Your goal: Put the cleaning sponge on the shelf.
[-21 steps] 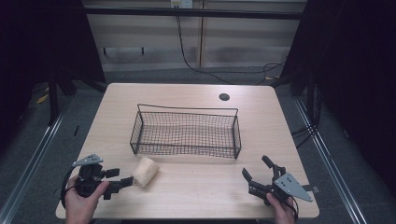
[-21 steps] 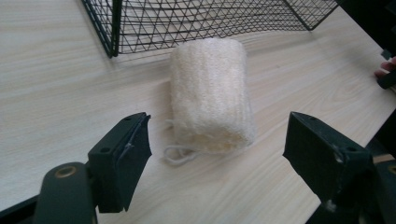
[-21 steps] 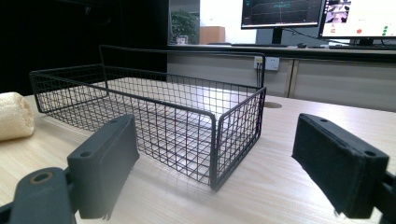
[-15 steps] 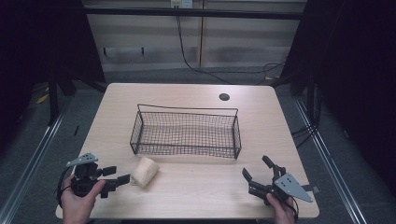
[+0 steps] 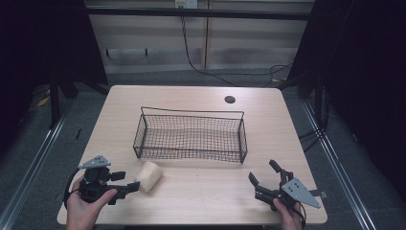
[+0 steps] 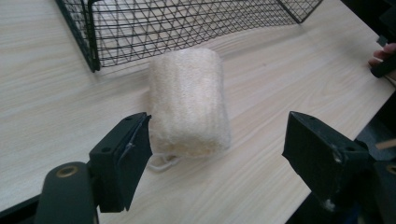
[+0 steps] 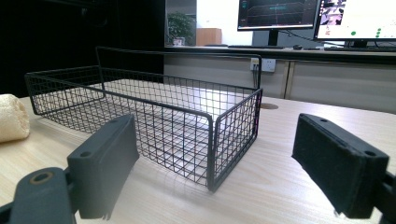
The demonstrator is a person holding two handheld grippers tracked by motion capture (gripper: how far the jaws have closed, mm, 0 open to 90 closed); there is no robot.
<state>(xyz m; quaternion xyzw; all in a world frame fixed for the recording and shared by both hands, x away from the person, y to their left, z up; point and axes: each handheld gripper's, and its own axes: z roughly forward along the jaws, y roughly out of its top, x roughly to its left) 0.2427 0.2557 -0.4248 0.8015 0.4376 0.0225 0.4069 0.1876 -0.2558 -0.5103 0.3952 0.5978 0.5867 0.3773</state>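
A cream loofah roll (image 5: 149, 176) lies on the table just in front of the black wire basket (image 5: 191, 135), near its left corner. My left gripper (image 5: 125, 184) is open at the front left, its jaws pointing at the roll. In the left gripper view the roll (image 6: 189, 102) lies just beyond the jaw tips, close to the left jaw, with nothing gripped. My right gripper (image 5: 263, 176) is open at the front right, empty. In the right gripper view the basket (image 7: 154, 116) stands ahead and the roll (image 7: 13, 117) shows at the far left.
The basket is empty. A round cable hole (image 5: 230, 99) sits in the tabletop at the back right. The table's front edge (image 5: 191, 223) runs just under both hands. Monitors (image 7: 317, 18) stand on a counter beyond the table.
My left gripper has drawn back slightly to the left, away from the loofah roll. The roll and my right gripper have stayed where they were.
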